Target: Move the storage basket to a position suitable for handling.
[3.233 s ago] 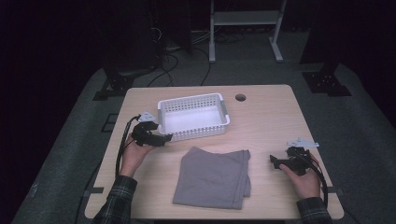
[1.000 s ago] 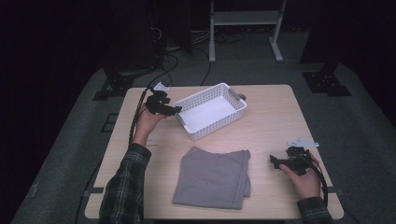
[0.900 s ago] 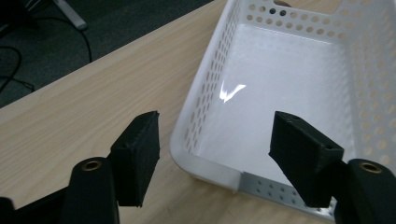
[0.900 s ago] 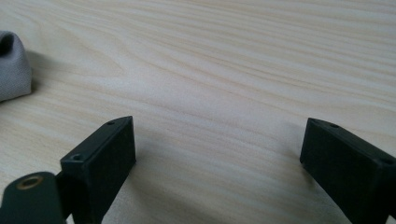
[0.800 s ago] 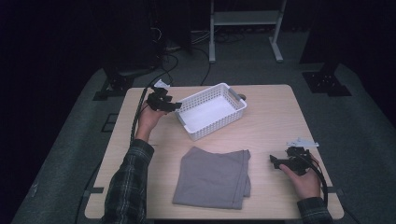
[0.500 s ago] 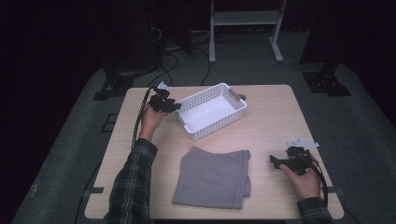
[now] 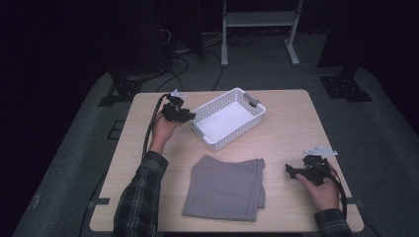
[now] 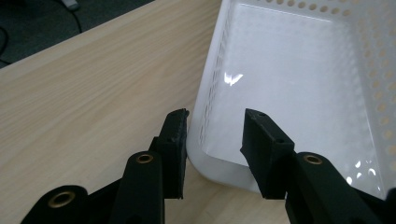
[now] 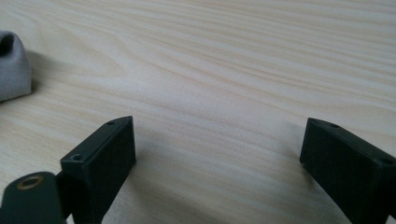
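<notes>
A white perforated basket [image 7: 232,138] stands askew at the back middle of the wooden table [image 7: 291,118]. My left gripper [image 7: 190,117] is at its near left corner. In the left gripper view the gripper [image 8: 215,122] straddles the basket's corner wall [image 8: 210,93], one pad outside and one inside. Its jaws have just been closing on that wall and are shut on it. A folded grey cloth [image 7: 225,187] lies at the front middle. My right gripper [image 7: 289,171] rests to the right of the cloth. The right gripper [image 9: 219,128] is open over bare wood, with the cloth's edge [image 9: 11,65] to one side.
The basket has nothing inside it, and there is a grey handle [image 7: 249,102] at its far end. Bare tabletop lies to its right. Cables [image 7: 150,128] trail from the left gripper off the table's left edge. Beyond the table are a dark floor and a metal stand [image 7: 257,29].
Since the earliest frame the basket has turned askew and slid toward the back, and the left hand went with it to the back left. Over the last second the left hand barely shifted; the right hand stayed still.
</notes>
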The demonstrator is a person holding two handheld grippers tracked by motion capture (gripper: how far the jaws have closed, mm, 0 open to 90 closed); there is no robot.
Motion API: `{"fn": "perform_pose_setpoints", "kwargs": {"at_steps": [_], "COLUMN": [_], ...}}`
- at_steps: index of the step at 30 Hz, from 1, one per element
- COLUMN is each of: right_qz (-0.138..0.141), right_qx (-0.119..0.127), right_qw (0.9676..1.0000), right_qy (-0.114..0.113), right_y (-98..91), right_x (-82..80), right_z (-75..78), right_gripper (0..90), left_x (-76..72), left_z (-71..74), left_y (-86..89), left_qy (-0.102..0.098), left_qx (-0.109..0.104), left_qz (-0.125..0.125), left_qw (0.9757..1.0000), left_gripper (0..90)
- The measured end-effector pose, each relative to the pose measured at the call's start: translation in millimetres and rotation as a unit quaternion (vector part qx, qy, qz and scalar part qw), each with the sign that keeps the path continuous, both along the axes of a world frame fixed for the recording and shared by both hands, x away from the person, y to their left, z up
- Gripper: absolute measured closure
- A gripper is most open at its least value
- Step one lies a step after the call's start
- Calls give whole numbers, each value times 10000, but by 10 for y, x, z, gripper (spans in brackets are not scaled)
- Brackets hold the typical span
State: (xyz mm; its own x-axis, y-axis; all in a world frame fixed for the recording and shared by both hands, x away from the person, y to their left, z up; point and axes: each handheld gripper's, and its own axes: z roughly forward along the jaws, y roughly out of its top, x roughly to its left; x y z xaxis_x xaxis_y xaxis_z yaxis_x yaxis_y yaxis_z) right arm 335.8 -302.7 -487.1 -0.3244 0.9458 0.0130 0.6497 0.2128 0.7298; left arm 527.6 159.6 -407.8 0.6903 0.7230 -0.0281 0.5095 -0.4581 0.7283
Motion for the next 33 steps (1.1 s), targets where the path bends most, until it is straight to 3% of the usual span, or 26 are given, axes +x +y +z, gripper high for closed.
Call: {"fn": "perform_pose_setpoints", "kwargs": {"at_steps": [7, 15, 20, 29, 31, 32, 33], "right_qz": [0, 13, 13, 1, -32, -74, -74], "right_qx": [-1, -1, 0, -2, -1, -15, -15], "right_qw": [10000, 10000, 10000, 10000, 10000, 10000, 10000], "right_qy": [1, 2, 3, -4, -8, 52, 52], "right_y": [0, 1, 0, -2, -6, -10, -10], "right_x": [0, 0, 0, 1, -4, -3, -3], "right_z": [0, 0, 0, 1, 9, 34, 34], "right_gripper": [94, 94, 94, 99, 139, 208, 208], "left_x": [-68, -173, -221, -326, -339, -347, -347], "left_z": [13, -37, -49, -111, -106, -73, -73], "left_y": [-154, -351, -479, -727, -723, -678, -678], "left_qy": [106, 252, 294, 344, 341, 310, 310], "left_qx": [0, -330, -257, -350, -372, -486, -486], "left_qz": [-169, -321, -498, -754, -754, -707, -707], "left_qw": [9998, 9986, 9980, 9959, 9959, 9958, 9958], "left_gripper": [574, 572, 565, 533, 523, 485, 460]}}
